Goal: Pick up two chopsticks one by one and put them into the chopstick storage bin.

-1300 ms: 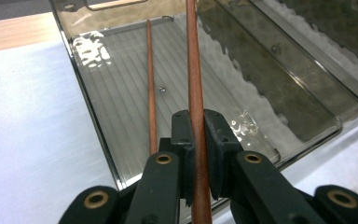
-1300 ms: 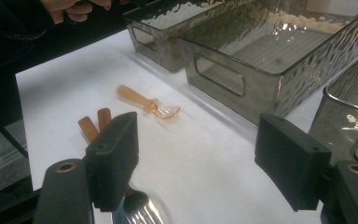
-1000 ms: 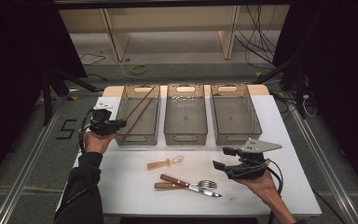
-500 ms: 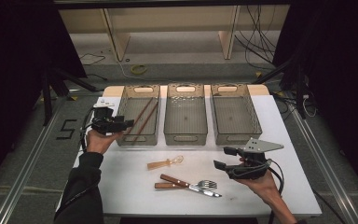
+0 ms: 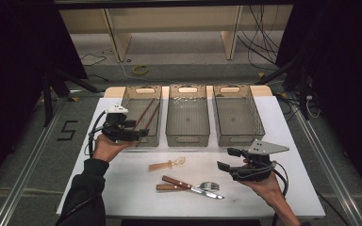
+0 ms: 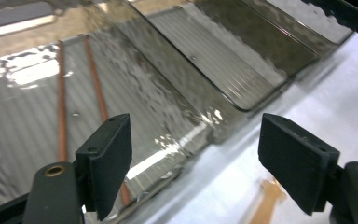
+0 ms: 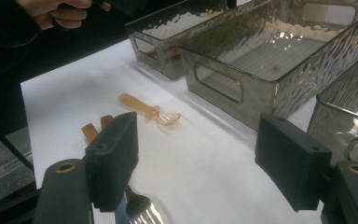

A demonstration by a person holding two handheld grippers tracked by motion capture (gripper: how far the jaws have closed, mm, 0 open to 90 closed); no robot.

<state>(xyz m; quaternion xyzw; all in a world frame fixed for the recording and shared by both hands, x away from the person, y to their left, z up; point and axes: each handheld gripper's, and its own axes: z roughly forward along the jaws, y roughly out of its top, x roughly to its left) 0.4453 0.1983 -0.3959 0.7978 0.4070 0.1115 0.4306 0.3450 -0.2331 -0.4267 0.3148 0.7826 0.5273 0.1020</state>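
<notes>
Over left bin (image 5: 140, 117), left tool (image 5: 139, 133) gapes wide.

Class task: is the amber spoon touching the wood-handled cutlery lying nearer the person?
Apart. In the high view, bare white table separates the amber spoon from the wood-handled cutlery.

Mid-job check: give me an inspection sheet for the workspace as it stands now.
Surface: white table, mostly bare.
Job's things: three clear bins in a row; two chopsticks in the left one; amber spoon, knife and fork on the table.
Clutter: nothing seen.
Grippers: left gripper open at the left bin's near end; right gripper open above the table, right of the cutlery.
Cables: one trails from each gripper; more lie on the floor behind.
Surroundings: wooden shelving, dark curtains, a "5" marked on the floor.
</notes>
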